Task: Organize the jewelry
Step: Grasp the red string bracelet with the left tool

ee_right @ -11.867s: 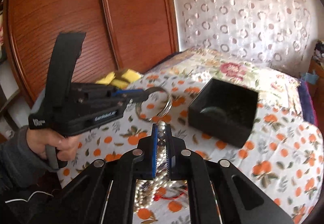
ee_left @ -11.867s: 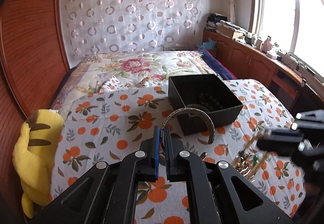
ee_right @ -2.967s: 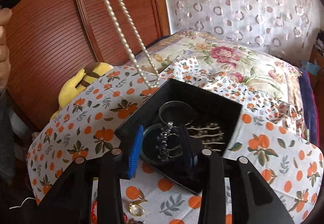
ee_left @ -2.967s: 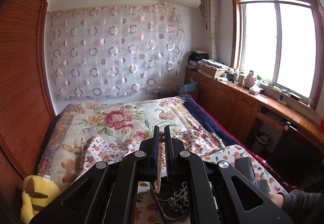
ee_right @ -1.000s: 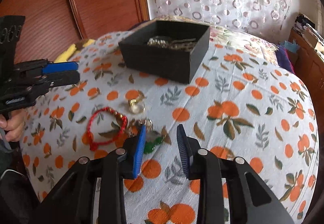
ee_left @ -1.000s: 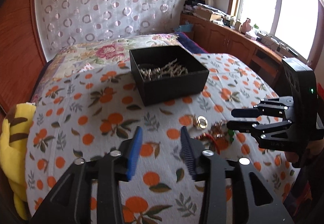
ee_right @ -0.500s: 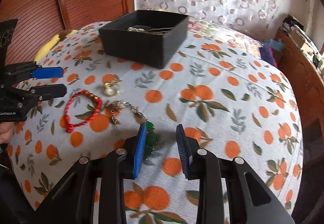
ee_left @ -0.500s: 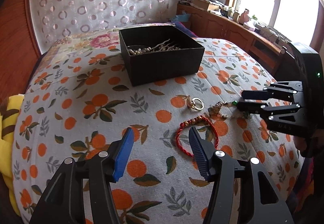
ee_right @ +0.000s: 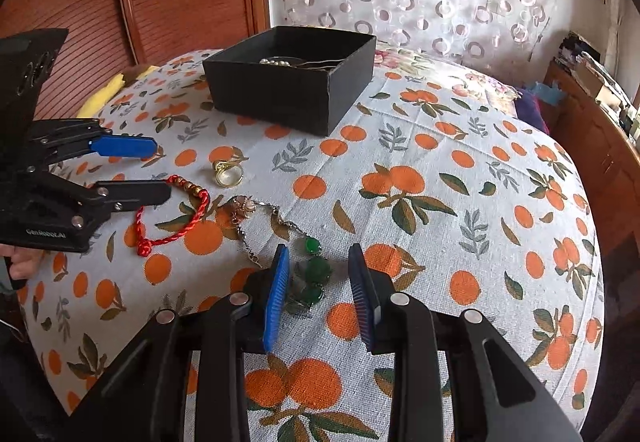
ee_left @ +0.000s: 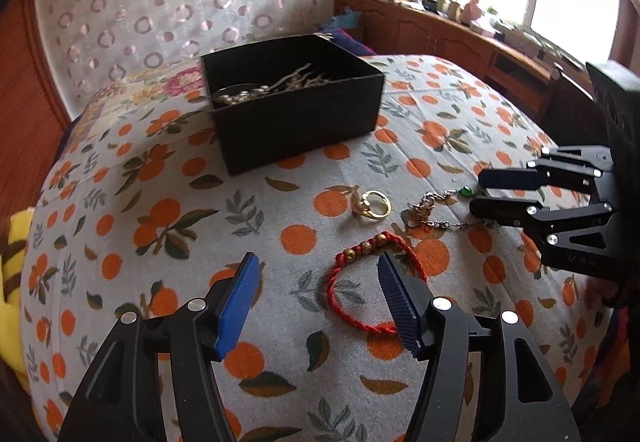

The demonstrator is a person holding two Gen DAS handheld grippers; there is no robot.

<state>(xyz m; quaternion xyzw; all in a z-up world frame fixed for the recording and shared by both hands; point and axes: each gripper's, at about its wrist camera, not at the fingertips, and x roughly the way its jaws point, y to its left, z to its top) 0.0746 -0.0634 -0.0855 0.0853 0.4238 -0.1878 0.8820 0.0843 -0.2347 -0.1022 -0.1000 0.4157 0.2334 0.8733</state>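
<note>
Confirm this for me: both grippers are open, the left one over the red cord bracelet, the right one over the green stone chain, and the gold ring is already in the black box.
Not quite. The gold ring lies on the orange-print cloth, outside the black box, as the left wrist view shows. The rest holds: left gripper open over the red cord bracelet, right gripper open over the green stone chain.

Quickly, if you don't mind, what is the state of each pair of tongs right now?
Left tongs: open, holding nothing, over the red cord bracelet.
Right tongs: open, holding nothing, over the green stone necklace.
</note>
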